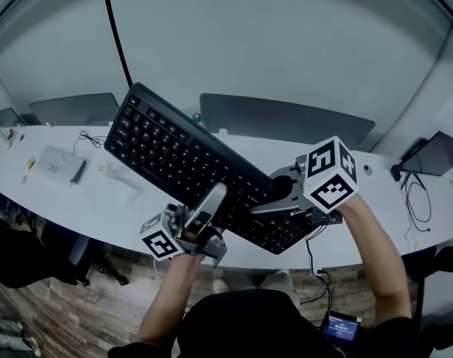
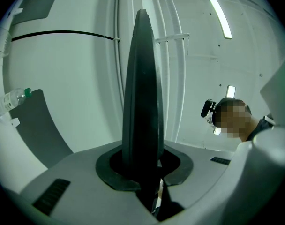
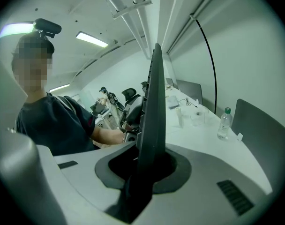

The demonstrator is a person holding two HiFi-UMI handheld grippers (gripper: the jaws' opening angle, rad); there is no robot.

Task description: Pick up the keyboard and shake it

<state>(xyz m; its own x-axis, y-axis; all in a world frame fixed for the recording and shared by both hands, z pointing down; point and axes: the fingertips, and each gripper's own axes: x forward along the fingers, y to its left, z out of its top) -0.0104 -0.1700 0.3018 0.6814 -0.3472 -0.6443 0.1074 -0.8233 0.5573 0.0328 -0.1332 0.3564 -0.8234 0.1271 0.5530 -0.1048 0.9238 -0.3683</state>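
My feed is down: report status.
Left gripper shut on keyboard. Right gripper shut on it too. Keyboard tilted, up off desk. Nothing seen in the way.

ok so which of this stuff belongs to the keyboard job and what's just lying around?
In the job: black rectangular keyboard, left gripper, right gripper, both clamped on it.
Lying about: clear plastic bottle, green cap; small white box; grey divider panels.

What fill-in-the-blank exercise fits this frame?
1. The left gripper and right gripper are both shut on the ____.
2. Its keys are ____ in colour.
3. In the right gripper view, a clear ____ with a green cap stands on the white desk.

Missing words: keyboard; black; bottle.
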